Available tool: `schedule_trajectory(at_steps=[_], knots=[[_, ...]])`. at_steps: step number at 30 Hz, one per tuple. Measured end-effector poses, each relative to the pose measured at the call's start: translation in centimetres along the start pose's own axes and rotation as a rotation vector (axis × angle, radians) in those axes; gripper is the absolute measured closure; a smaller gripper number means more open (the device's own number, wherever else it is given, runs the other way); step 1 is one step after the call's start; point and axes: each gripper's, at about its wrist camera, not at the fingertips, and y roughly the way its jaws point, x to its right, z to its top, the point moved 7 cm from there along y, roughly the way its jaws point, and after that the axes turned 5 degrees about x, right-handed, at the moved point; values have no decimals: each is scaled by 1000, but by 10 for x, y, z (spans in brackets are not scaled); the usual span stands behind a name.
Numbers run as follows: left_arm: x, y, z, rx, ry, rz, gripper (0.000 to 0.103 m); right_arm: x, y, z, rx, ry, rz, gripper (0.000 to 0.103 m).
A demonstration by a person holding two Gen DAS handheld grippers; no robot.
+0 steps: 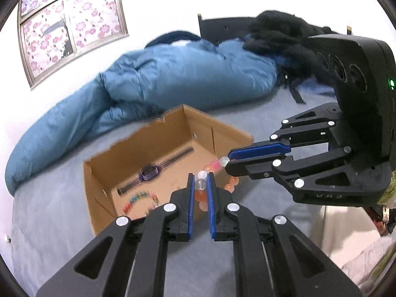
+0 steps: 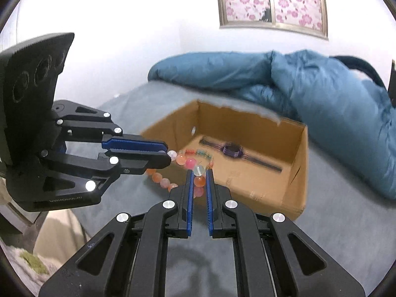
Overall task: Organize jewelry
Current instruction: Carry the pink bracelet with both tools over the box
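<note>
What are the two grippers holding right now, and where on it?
Both hold the bead bracelet: left gripper pinches a clear bead, right gripper another clear bead further along the loop.

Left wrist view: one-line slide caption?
Both tongs pinch an orange bead bracelet above a cardboard box holding a watch.

Background: bedding, window, wall.
Blue quilt (image 1: 153,79) lies bunched along the far side of the grey bedsheet (image 1: 49,222); black fleece garment (image 1: 279,34) rests on its end (blurred). Window (image 2: 272,2) with pink floral covering sits in the white wall (image 1: 160,2).
</note>
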Motion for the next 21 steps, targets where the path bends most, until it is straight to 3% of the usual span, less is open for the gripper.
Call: schedule_trajectory(at_steps=[4, 10, 21], knots=[[-16, 14, 32, 21, -5, -9, 94, 19, 7, 33, -2, -5, -6, 95], [-37, 66, 54, -44, -59, -59, 94, 58, 49, 42, -122, 38, -2, 95], [-43, 168, 15, -273, -117, -119, 94, 96, 123, 1, -393, 62, -5, 95]])
